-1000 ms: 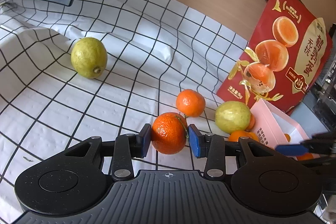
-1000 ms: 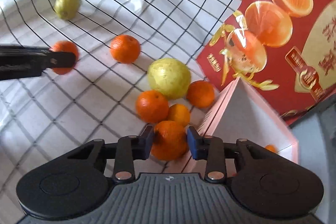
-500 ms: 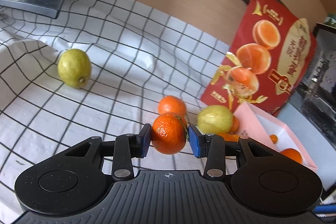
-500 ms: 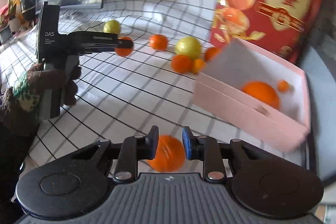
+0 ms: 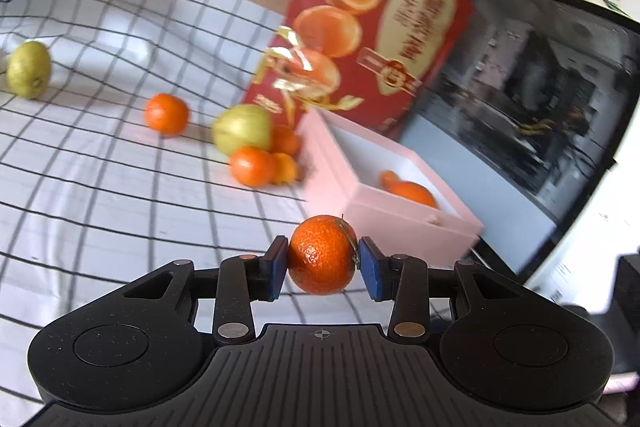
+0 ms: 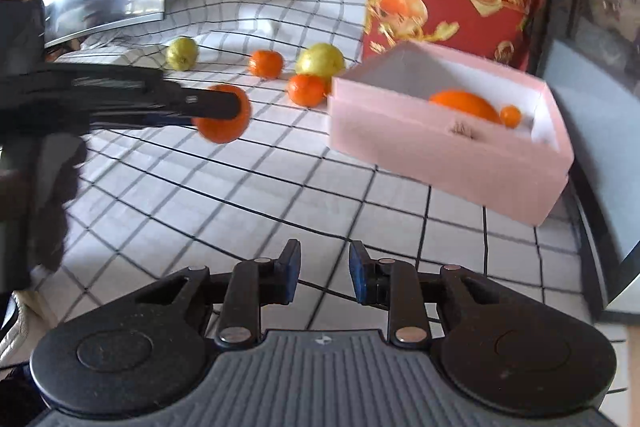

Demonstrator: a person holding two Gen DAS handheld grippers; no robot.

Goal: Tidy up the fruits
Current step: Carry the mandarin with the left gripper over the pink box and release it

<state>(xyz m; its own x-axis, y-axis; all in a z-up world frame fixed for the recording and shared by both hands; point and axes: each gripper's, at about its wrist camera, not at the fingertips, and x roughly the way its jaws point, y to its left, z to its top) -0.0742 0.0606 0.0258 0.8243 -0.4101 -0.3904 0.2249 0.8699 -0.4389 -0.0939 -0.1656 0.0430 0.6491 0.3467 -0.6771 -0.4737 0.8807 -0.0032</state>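
My left gripper [image 5: 323,263] is shut on a tangerine [image 5: 322,253] and holds it above the checked cloth, just in front of the pink box [image 5: 384,223]. The right wrist view shows the same tangerine [image 6: 222,113] in the left gripper, left of the pink box [image 6: 440,151]. My right gripper [image 6: 320,271] is empty, its jaws a little apart, above the cloth in front of the box. The box holds an orange [image 6: 464,103] and a small tangerine [image 6: 510,115]. Tangerines [image 5: 251,166] and a green-yellow fruit [image 5: 242,130] lie left of the box.
A red fruit bag [image 5: 360,39] stands behind the box. Another tangerine [image 5: 166,114] and a second green-yellow fruit [image 5: 29,68] lie further left on the checked cloth [image 5: 100,179]. A dark monitor [image 5: 532,83] stands at the right, beyond the cloth's edge.
My left gripper has carried its tangerine rightward to the front of the pink box. My right gripper no longer shows the tangerine it held; it has pulled back and its jaws stand apart.
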